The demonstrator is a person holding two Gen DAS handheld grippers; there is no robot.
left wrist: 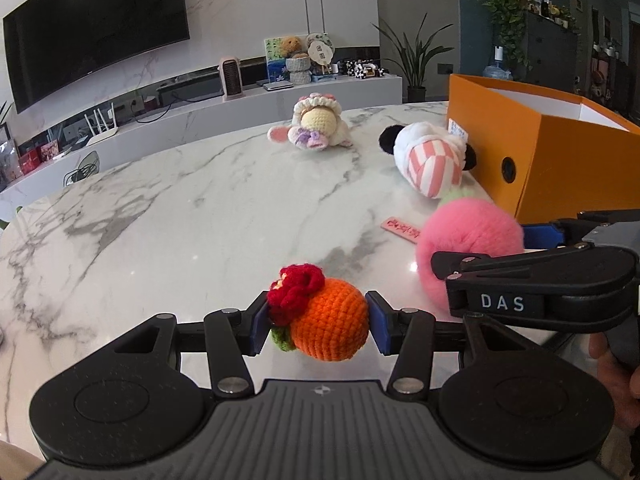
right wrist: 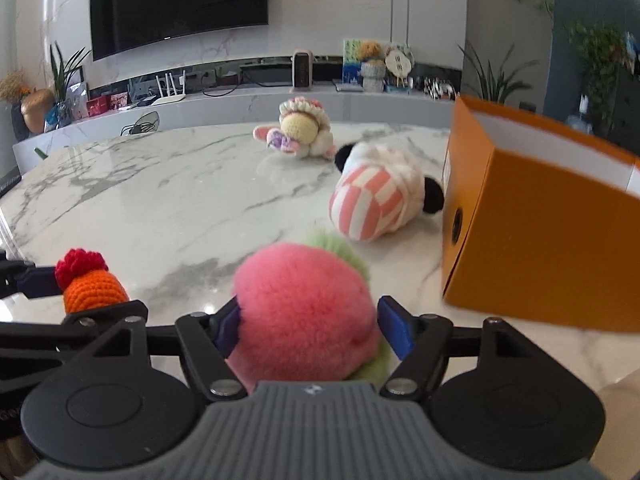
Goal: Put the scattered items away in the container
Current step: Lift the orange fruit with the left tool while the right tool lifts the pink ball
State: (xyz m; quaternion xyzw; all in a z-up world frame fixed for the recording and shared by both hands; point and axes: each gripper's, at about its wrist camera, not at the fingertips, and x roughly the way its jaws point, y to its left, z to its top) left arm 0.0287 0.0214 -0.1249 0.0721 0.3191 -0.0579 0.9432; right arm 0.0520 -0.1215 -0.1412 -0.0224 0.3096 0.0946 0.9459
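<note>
Low in the frame, the left gripper squeezes an orange knitted ball. The right gripper stands partly open around a fluffy pink ball; its right pad is clear. Farther back lie a striped plush and a knitted doll. The orange box sits at right.

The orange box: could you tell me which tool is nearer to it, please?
Right. The right tool, around the pink plush, sits beside the orange box; the left tool is farther off, clamping the crocheted orange.

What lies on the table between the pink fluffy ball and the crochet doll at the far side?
The striped panda plush, lying on its side, shows between the pink fluffy ball and crochet doll in the right wrist view.
</note>
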